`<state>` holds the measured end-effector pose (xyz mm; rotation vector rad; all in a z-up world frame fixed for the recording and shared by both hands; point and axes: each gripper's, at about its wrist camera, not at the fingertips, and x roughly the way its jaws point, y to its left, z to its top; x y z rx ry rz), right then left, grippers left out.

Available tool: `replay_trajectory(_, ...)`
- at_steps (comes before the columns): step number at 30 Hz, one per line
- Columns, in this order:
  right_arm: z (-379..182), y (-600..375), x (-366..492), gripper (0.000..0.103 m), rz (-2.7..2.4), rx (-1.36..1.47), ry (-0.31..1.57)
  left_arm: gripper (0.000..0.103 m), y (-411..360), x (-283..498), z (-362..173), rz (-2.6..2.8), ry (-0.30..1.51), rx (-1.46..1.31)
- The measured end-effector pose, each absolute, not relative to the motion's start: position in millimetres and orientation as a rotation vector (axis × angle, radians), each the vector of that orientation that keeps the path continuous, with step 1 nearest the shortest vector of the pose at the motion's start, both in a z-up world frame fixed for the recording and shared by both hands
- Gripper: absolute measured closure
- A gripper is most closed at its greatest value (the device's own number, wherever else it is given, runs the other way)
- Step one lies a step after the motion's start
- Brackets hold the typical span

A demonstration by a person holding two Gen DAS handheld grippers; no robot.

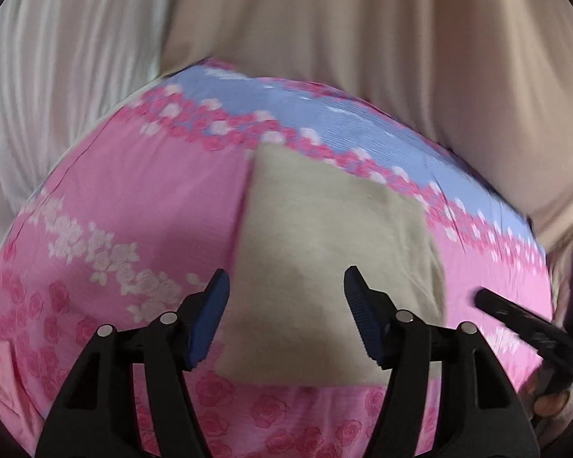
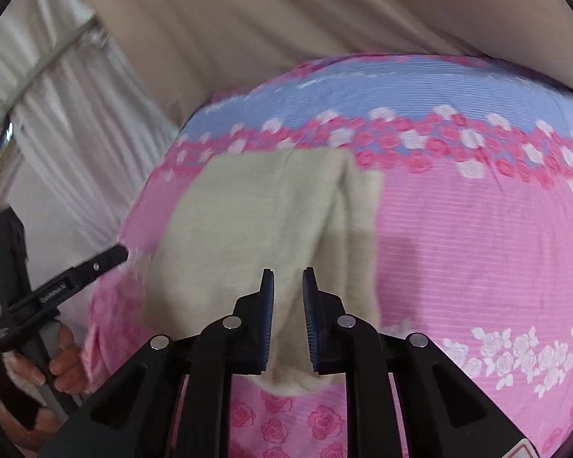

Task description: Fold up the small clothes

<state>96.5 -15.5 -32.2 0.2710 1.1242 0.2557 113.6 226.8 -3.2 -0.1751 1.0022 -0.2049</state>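
Note:
A small beige cloth (image 1: 324, 236) lies on a pink and blue floral sheet (image 1: 133, 198). My left gripper (image 1: 286, 286) hovers over the cloth's near part with its jaws wide apart and nothing between them. In the right wrist view the same beige cloth (image 2: 248, 213) has a raised fold running toward my right gripper (image 2: 288, 278), whose narrow-set jaws pinch that fold at the near edge. The right gripper also shows at the right edge of the left wrist view (image 1: 515, 320). The left gripper shows at the left of the right wrist view (image 2: 76, 274).
The floral sheet (image 2: 458, 248) covers a raised surface that drops off at its far and side edges. Beige curtains (image 1: 363, 38) and white pleated curtains (image 1: 57, 95) hang behind. A hand (image 2: 57, 358) holds the left gripper's handle.

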Motion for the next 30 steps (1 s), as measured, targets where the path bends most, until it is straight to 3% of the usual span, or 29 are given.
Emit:
replay_trajectory(3,-89,-3,110,0.09,0.275,0.259,1.25,0.04,202,118,-27,-0.217,1.04,-0.129)
replay_trajectory(8,-43,-3,98,0.084,0.21,0.234,1.148,0.038,184,111,-40,-0.149,1.027,-0.014)
replay_trajectory(9,-31,-3,92,0.08,0.198,0.216,1.113,0.03,185,108,-33,-0.158,1.021,-0.026)
replay_trajectory(10,-17,-4,82,0.067,0.163,0.194,1.061,0.019,187,106,-29,-0.16,1.022,-0.04)
replay_trajectory(11,-6,-5,74,0.055,0.125,0.185,1.012,0.016,188,102,-23,-0.156,1.02,-0.058)
replay_trajectory(12,3,-7,65,0.035,0.091,0.185,0.959,0.013,190,100,-18,-0.148,1.012,-0.074)
replay_trajectory(16,18,-9,43,0.017,-0.063,0.159,0.833,0.009,189,88,-2,-0.097,0.976,-0.082)
replay_trajectory(30,-9,-15,22,0.017,-0.167,0.236,0.951,0.01,161,51,1,-0.095,0.928,0.086)
